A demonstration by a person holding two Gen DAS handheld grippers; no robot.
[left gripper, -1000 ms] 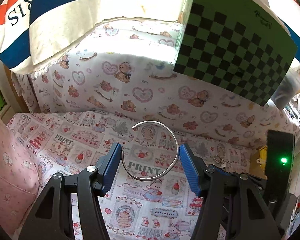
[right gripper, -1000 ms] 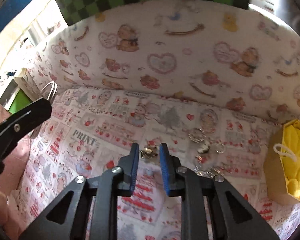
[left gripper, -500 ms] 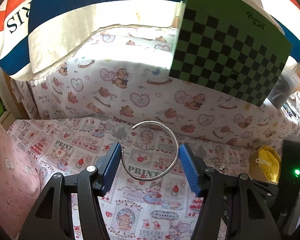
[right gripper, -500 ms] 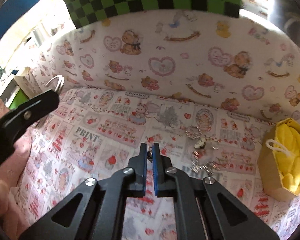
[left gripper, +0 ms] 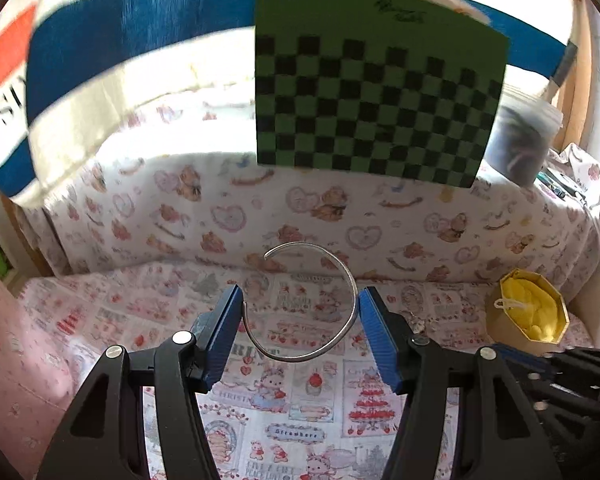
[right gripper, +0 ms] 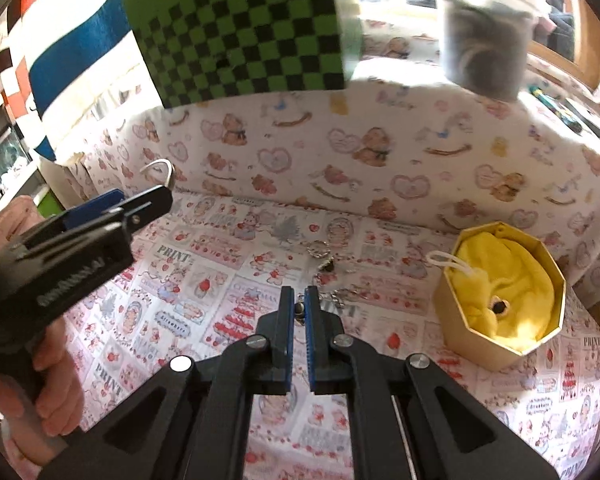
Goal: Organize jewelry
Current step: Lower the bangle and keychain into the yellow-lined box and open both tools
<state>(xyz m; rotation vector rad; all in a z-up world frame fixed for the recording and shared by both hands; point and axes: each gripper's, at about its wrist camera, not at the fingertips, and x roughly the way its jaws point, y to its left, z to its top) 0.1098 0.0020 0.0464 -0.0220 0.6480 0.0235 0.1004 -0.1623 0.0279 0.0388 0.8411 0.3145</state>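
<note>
My left gripper (left gripper: 299, 304) is shut on a silver open bangle (left gripper: 350, 280), held above the printed cloth. The bangle also shows in the right wrist view (right gripper: 162, 168), above the left gripper (right gripper: 112, 210) at the left. My right gripper (right gripper: 299, 300) is shut on a small metal jewelry piece (right gripper: 299, 307), lifted a little above the cloth. More small jewelry pieces (right gripper: 324, 258) lie on the cloth just beyond it. An octagonal gold box (right gripper: 504, 292) with a yellow pouch inside stands at the right; it also shows in the left wrist view (left gripper: 526, 312).
A cloth-covered wall with a teddy-bear print (left gripper: 300, 208) rises behind the work surface. A green and black checkerboard (left gripper: 376, 92) leans above it. A grey tub (right gripper: 486, 52) stands on the ledge at the upper right. Pink fabric (left gripper: 16, 352) lies at the left.
My right gripper closed on the small jewelry piece and lifted it. Both grippers rose and swung right, so the gold box now shows more fully. The bangle stays held.
</note>
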